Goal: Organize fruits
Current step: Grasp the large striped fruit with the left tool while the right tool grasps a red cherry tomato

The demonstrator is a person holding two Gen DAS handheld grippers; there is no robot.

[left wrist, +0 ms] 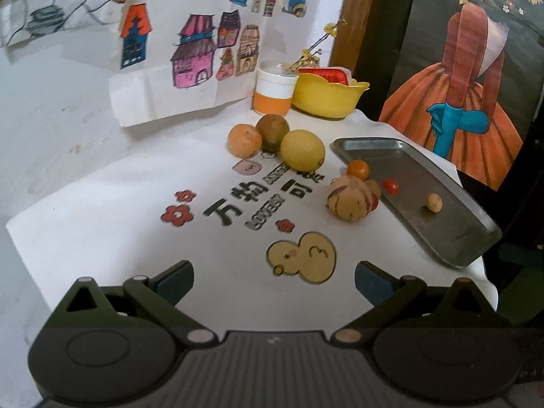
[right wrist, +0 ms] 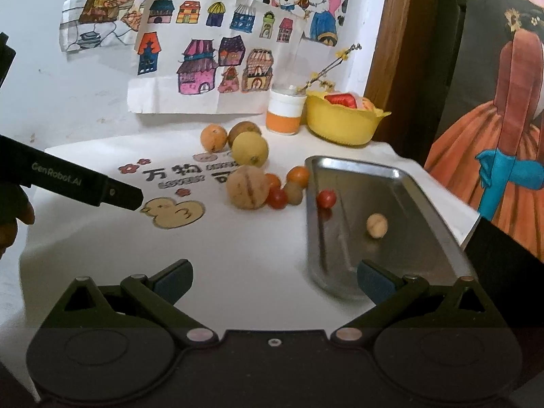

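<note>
A metal tray [left wrist: 452, 234] [right wrist: 425, 238] lies on the right of the white cloth, holding a red cherry tomato [left wrist: 391, 186] [right wrist: 326, 199] and a small tan fruit [left wrist: 434, 202] [right wrist: 377, 225]. Beside its left rim sit a striped tan melon [left wrist: 348, 198] [right wrist: 246, 187], an orange tomato [left wrist: 357, 169] [right wrist: 298, 175] and more small fruits [right wrist: 277, 198]. Farther back are an orange [left wrist: 244, 141] [right wrist: 213, 138], a brown kiwi [left wrist: 272, 132] [right wrist: 243, 129] and a lemon [left wrist: 302, 150] [right wrist: 250, 148]. My left gripper [left wrist: 273, 280] and right gripper [right wrist: 274, 280] are both open and empty, near the table's front.
A yellow bowl [left wrist: 328, 97] [right wrist: 343, 120] and an orange-and-white jar [left wrist: 274, 92] [right wrist: 285, 112] stand at the back by the wall with drawings. The other gripper's black body [right wrist: 85, 180] and a hand reach in from the left. The table drops off right of the tray.
</note>
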